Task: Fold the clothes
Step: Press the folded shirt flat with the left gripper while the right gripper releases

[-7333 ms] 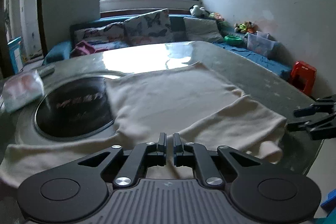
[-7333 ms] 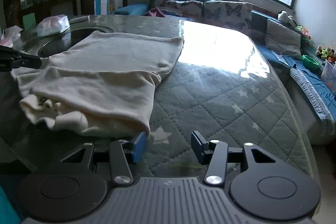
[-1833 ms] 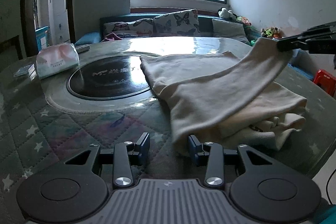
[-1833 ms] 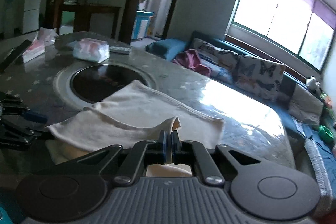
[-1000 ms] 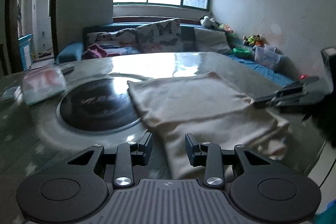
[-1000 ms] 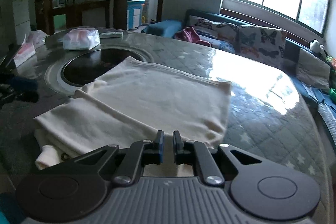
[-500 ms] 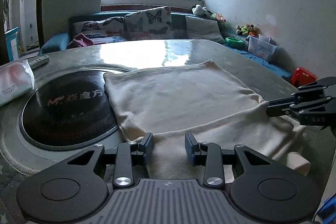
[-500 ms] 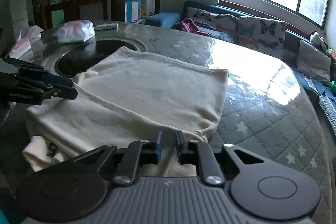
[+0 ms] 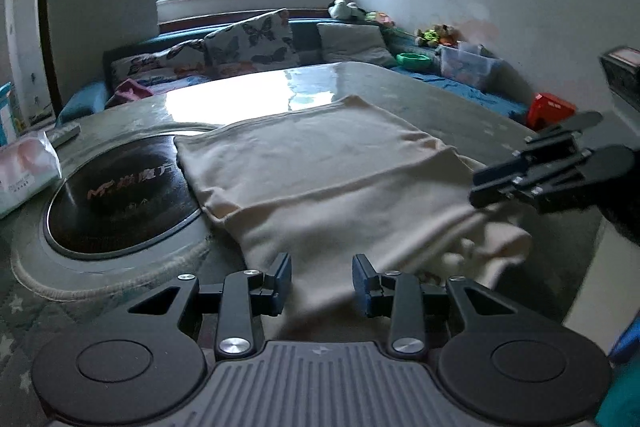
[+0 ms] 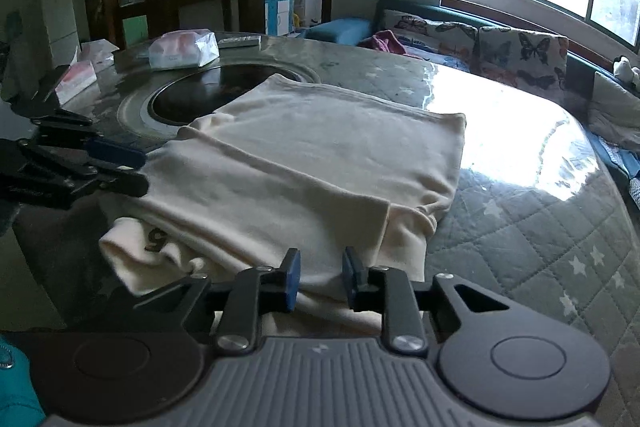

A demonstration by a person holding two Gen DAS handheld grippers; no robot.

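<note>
A cream garment lies folded on the quilted table, with a flap laid across its near half and bunched layers at the table's edge. My left gripper stands open over the garment's near left edge, the cloth lying under the gap and the pads clear of it. My right gripper is at the garment's opposite edge. Its jaws are opening, with the flap's edge between them but not pinched. Each gripper shows in the other's view: the right gripper and the left gripper.
A round black hotplate is set into the table beside the garment. Tissue packs and a remote lie beyond it. The table edge runs close behind the bunched cloth. A sofa with butterfly cushions and a red stool stand past the table.
The right gripper's jaws went from shut on the flap's edge to apart, and the flap now lies flat across the garment. The left gripper drew back a little towards the near edge.
</note>
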